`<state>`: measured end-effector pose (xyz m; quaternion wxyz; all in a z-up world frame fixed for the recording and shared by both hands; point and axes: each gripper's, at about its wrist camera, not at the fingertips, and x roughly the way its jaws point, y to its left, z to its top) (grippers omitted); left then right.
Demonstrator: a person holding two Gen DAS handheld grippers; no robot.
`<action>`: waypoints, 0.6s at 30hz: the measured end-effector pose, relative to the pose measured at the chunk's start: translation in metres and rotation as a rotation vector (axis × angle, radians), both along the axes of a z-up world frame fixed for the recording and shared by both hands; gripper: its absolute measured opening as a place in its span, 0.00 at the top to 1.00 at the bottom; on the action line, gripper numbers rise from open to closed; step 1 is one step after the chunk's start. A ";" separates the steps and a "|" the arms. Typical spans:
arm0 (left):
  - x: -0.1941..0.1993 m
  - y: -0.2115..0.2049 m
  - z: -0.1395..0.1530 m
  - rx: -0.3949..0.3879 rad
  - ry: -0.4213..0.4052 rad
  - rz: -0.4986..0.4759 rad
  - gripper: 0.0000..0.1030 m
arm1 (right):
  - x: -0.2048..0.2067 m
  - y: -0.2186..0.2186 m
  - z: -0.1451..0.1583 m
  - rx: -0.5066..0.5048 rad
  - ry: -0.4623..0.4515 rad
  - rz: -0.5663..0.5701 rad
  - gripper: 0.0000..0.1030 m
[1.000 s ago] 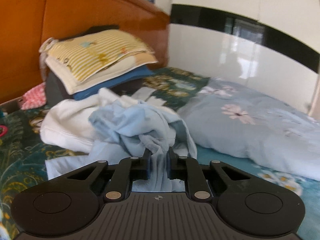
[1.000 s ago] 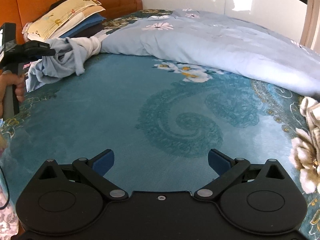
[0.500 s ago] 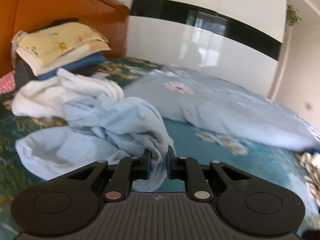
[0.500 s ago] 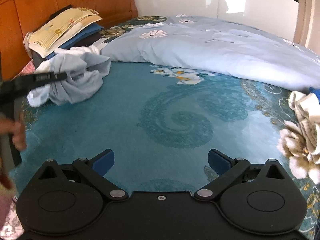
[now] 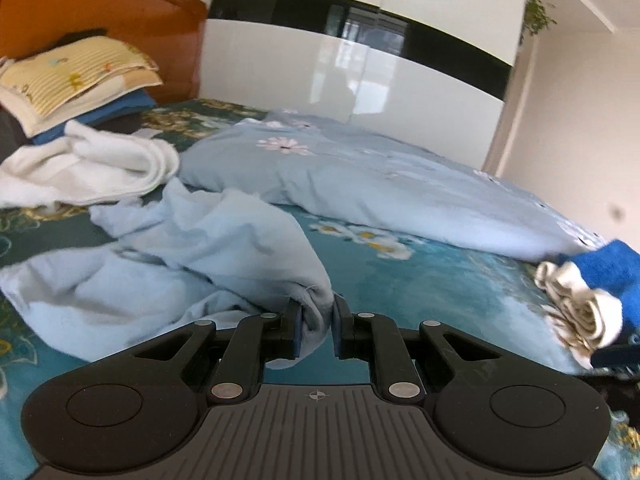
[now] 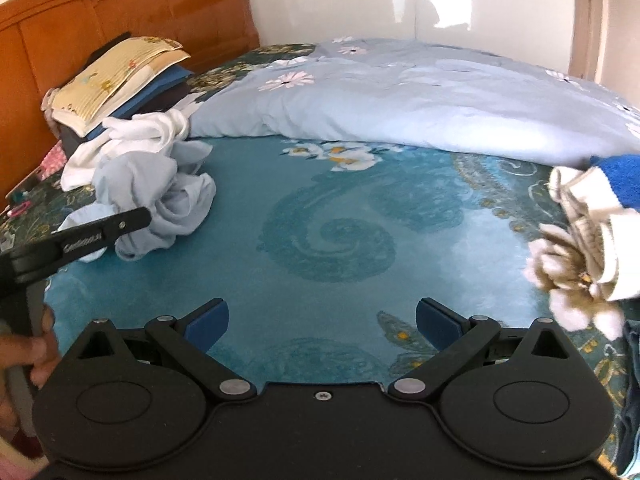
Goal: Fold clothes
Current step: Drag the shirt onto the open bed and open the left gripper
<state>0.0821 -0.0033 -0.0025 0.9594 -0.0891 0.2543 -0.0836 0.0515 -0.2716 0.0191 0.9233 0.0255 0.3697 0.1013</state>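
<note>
On the teal bedspread (image 6: 332,240), left gripper (image 5: 316,328) fingers pinch a crumpled pale-blue garment (image 5: 192,264); right gripper (image 6: 322,320) fingers spread wide, empty.

Bright daylight, soft shadows. Window glare on glossy white wardrobe (image 5: 360,80) and headboard (image 6: 120,12). Strong fisheye bending at edges, dark corner vignettes. Motion blur on left-wrist view; right-wrist view sharper.

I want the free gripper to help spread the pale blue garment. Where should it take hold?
Probably the loose outer edge of the pale blue garment, nearest the open bedspread, coming in low from the right. The left gripper already pinches one bunched corner; the right gripper is open and empty.
</note>
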 end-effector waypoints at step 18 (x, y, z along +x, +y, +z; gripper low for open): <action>-0.040 -0.095 0.004 0.086 0.009 -0.223 0.88 | -0.039 -0.058 -0.002 0.155 -0.050 -0.107 0.03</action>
